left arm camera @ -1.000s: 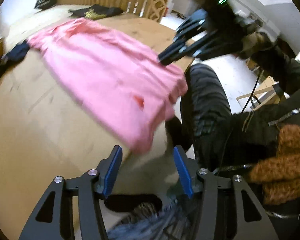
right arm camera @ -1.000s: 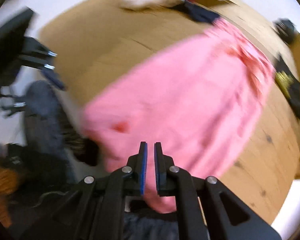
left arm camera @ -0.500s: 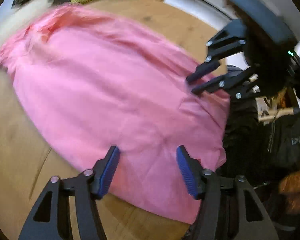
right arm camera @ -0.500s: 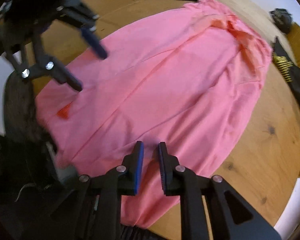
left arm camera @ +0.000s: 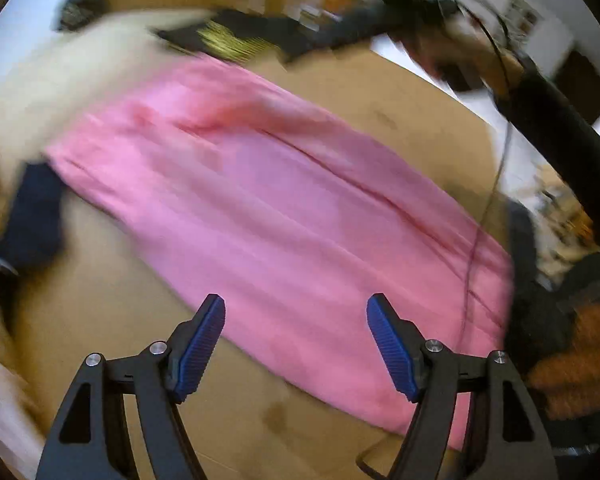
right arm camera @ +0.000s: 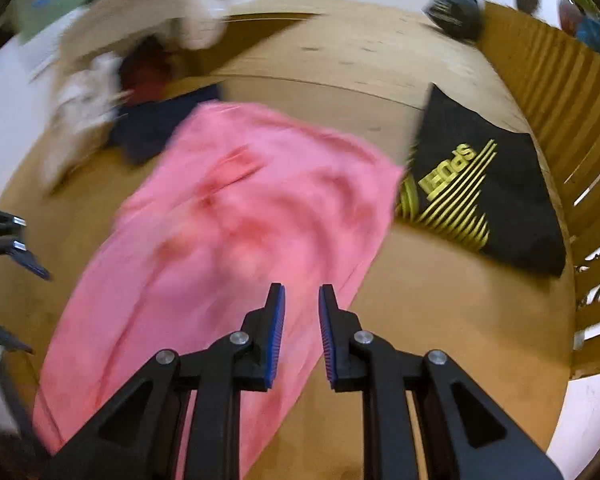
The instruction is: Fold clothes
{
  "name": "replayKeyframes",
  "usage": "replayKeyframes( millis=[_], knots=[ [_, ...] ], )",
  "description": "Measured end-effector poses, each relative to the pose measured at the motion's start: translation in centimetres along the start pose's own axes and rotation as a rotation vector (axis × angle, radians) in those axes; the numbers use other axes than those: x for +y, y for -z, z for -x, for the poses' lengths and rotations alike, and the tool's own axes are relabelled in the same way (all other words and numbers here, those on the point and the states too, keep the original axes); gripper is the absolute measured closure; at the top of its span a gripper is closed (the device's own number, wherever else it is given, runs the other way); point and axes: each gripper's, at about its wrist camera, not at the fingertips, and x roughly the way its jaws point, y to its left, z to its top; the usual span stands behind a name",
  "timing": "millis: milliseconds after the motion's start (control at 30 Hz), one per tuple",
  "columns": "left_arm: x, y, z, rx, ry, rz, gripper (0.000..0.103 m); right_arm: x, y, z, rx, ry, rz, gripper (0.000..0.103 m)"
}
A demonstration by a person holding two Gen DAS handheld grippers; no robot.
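Pink cloth garment (right arm camera: 236, 236), spread flat: 1 | black folded garment with yellow striped print (right arm camera: 484, 184): 1 | dark navy garment (right arm camera: 156, 124): 1 | dark red item, blurred (right arm camera: 148, 76): 1 | white crumpled cloths (right arm camera: 84, 108): number unclear, blurred | black cap-like bundle (right arm camera: 456, 12): 1 | round wooden table (right arm camera: 440, 312): 1 | slatted wooden panel (right arm camera: 572, 120): 1

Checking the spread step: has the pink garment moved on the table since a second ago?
Yes. The pink garment slid farther onto the wooden table, toward the black printed shirt, and lies spread out now.
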Motion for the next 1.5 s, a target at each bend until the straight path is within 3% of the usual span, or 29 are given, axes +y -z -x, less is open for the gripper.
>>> replayKeyframes(
  millis=[67, 167, 300, 333, 467, 667, 733, 833, 1033, 1267, 1367, 1500],
  knots=[
    [4.3, -2.7, -0.8, -0.036, -0.07, 0.036, 0.031, -1.0, -1.8, -2.8, 0.025, -0.02, -0.048, 0.085],
    [9.3, -5.7, -2.4, -0.059, -0.11, 0.088, 0.032, -1.6, -3.4, -5.7, 0.044, 0.021, -0.049, 0.085],
    [12.7, -7.9, -4.6, -0.1, 0.0, 0.151, 0.032, -1.6, -4.2, -7.3, 0.056, 0.008, -0.026, 0.086],
    [12.8, -8.1, -5.3, -0.09, 0.015, 0.158, 0.031, -1.6, -4.4, -7.3, 0.051, 0.021, -0.017, 0.086],
    [13.5, -7.5, -8.3, 0.02, -0.094, 0.167, 0.032, -2.5, -5.4, -7.7, 0.037, 0.127, -0.017, 0.088],
    [10.3, -7.2, -6.2, -0.057, -0.062, 0.101, 0.031, -0.9, -1.6, -2.4, -0.028, -0.024, -0.015, 0.088],
    [8.6, -7.6, -5.4, -0.088, -0.014, 0.063, 0.031, -0.7, 0.8, -1.2, -0.01, -0.13, -0.042, 0.088],
    [6.7, -7.9, -5.5, -0.089, 0.019, 0.021, 0.031, -1.0, 3.2, -0.9, 0.012, -0.21, -0.069, 0.088],
    [5.4, -7.8, -6.3, -0.016, 0.026, -0.008, 0.031, -0.7, 4.2, -1.3, 0.026, -0.217, -0.059, 0.085],
    [6.3, -4.8, -6.7, 0.083, -0.013, 0.026, 0.031, 0.5, 3.5, -3.8, 0.097, -0.207, -0.001, 0.085],
    [6.3, -4.2, -6.9, 0.095, -0.023, 0.021, 0.031, 1.2, 3.7, -3.4, 0.085, -0.185, 0.045, 0.099],
    [6.1, -3.6, -6.9, 0.101, -0.028, 0.016, 0.029, 2.5, 3.4, -1.3, 0.03, -0.161, 0.11, 0.099]
  ],
)
